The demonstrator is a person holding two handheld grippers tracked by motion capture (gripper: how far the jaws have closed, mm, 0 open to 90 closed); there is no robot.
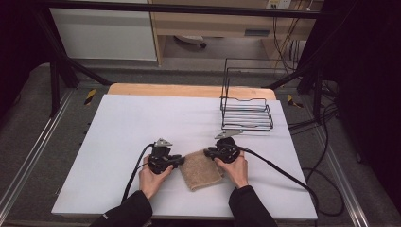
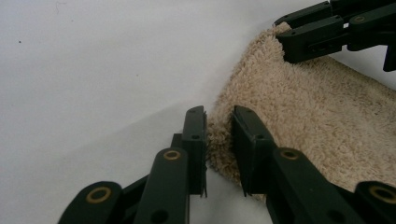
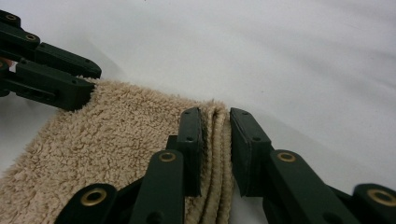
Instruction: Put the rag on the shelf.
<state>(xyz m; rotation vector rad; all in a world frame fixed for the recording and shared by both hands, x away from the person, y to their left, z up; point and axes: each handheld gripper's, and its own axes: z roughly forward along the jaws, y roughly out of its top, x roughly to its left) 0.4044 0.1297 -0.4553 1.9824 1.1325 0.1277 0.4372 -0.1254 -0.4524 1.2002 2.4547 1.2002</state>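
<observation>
The towel (image 1: pixel 202 169) lay folded on the tabletop (image 1: pixel 127 127), between my two claws and touching both. My left claw (image 2: pixel 219 135) was closed on its near corner, pile bunched between the jaws; my right claw (image 3: pixel 215 140) was closed on the stacked layers of the opposite corner. From each claw the other showed ahead, across the towel's far edge, so that edge ran straight from claw to claw, and the towel's length trailed back toward me. I judged any lift would have to be done by both claws together, neither hand being nearer. How many layers each claw held I couldn't make out, and my hands hid part of the towel's sides. A wire rack (image 1: pixel 247 113) stood well beyond the right claw.
</observation>
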